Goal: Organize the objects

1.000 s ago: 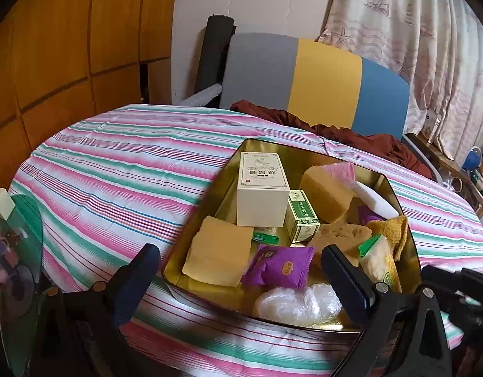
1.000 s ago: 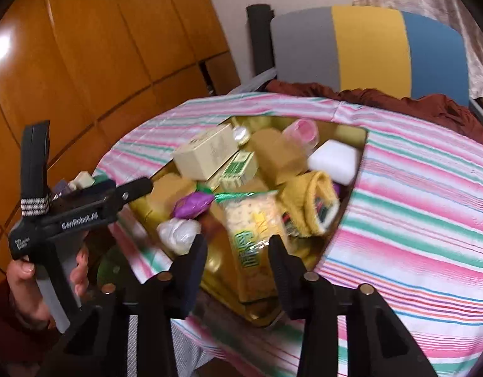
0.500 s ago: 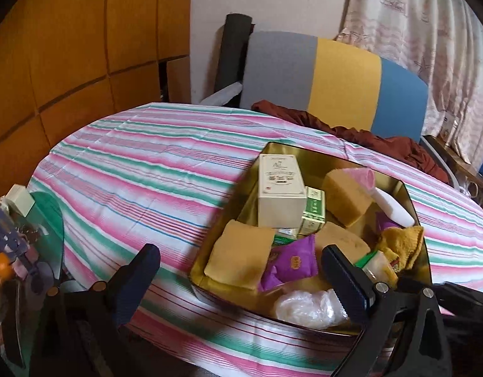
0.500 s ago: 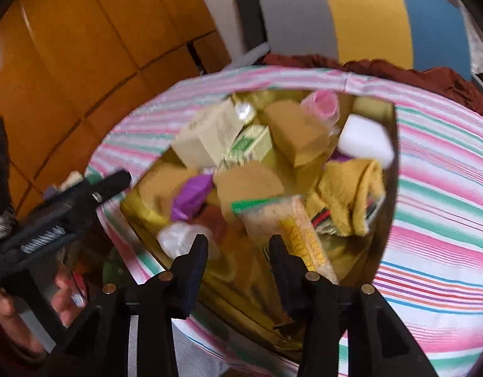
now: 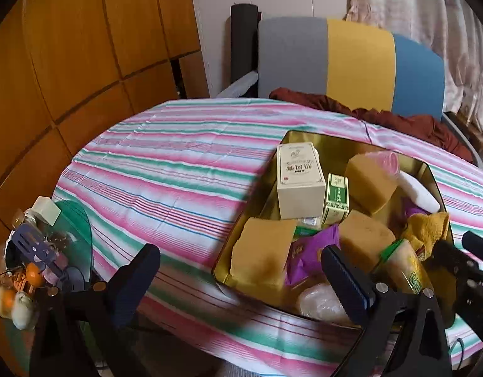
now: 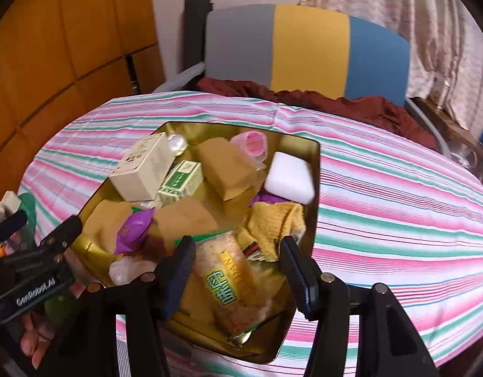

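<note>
A shallow gold metal tin (image 6: 316, 169) with clipped corners and a glossy inner wall sits on the near part of a round table under a pink, green and white striped cloth (image 6: 382, 194). It is crowded. A cream carton (image 6: 144, 169) with dark print leans at the far left, a small green and white box (image 6: 180, 182) touching its side. Three tan, porous sponge blocks (image 6: 225, 169) lie among them, matte and slab-shaped. A white rectangular block (image 6: 290, 182) lies against the right wall, a pink ribbed roller (image 6: 252, 144) behind it, a crumpled mustard cloth (image 6: 272, 223) just in front. A purple foil sachet (image 6: 134, 229) and a clear crinkled plastic bundle (image 6: 128, 267) lie at the near left.

The right gripper (image 6: 236, 270) hangs over the tin's near edge, its jaws opening; a clear snack packet (image 6: 232, 279) with a yellow and green label lies between the ribbed pads, and no pad visibly presses it. The left gripper (image 5: 241, 276) hovers above the tin's left corner, jaws spread wide, holding nothing; one finger is over cloth, the other over the tin.

The packet's lower end is hidden behind the right gripper's frame. A small round clear object beside the carton is too blurred to identify. Clutter on a green glass shelf (image 5: 74, 238) at the left is hard to make out. A grey, yellow and blue chair back (image 5: 351, 66) stands beyond, with a dark red garment (image 5: 398, 119) draped at the table's far edge.
</note>
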Demonstrator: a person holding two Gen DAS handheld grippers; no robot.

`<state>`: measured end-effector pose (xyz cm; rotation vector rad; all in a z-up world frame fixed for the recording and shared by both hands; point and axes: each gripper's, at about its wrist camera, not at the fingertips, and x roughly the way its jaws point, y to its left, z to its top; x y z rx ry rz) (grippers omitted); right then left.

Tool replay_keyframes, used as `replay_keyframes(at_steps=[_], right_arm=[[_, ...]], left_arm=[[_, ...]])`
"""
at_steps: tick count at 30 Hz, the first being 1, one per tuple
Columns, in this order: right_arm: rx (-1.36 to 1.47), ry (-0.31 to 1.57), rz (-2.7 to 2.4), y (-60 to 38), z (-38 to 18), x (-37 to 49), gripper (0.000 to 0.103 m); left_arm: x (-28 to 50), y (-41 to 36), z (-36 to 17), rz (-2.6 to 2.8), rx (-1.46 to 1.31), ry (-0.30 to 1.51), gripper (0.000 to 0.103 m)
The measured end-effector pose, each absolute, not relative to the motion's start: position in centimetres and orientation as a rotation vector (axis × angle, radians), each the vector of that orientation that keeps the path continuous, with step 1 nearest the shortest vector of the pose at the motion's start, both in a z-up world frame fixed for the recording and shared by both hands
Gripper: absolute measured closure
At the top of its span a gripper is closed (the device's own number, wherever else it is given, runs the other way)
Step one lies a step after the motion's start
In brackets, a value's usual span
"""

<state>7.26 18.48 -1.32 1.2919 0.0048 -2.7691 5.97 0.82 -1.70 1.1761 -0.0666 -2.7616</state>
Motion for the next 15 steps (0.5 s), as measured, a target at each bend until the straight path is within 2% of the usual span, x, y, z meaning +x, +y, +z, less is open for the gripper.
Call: replay_keyframes(at_steps=[15], right_arm=[[1.305,-0.024,-2.912,17.6,-0.2,7.4,0.043]], left_arm=[[5.3,1.1,-0.9,-2.701,1.249,-0.121,0.000]])
